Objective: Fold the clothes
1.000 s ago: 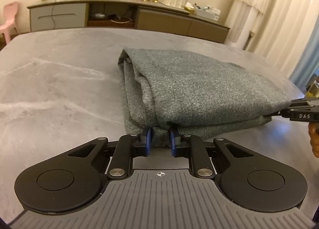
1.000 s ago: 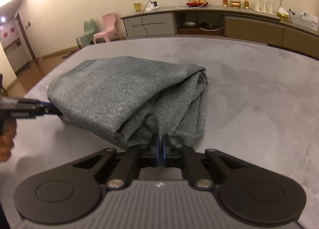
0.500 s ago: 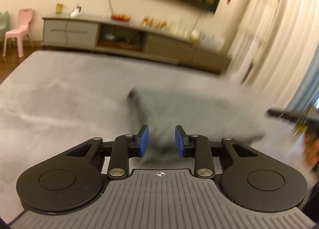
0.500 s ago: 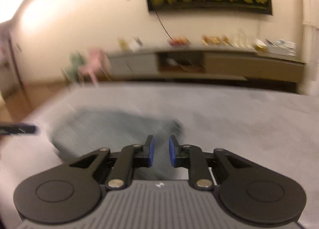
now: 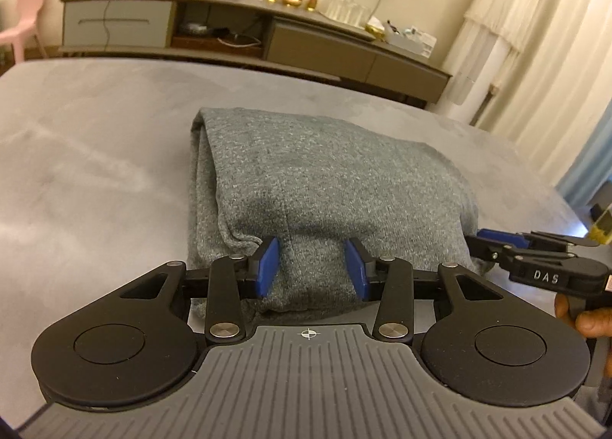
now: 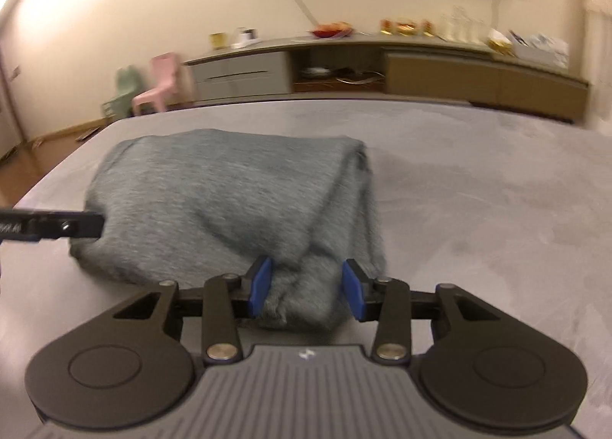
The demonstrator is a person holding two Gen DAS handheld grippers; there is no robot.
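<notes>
Here, left hand-held gripper [image 5: 310, 266] and right hand-held gripper [image 6: 305, 289] were both opening, near cloth edge between the blue pads, unpressed. The folded grey garment [image 5: 325, 186] lay just ahead on the desk [image 5: 88, 171], long axis running hand to hand, equally near both.

white letters "das" stand on the black body of the right gripper [image 5: 493, 238], seen at the right edge of the left wrist view. the marking on the left gripper [image 6: 97, 224] is too blurred to read.
</notes>
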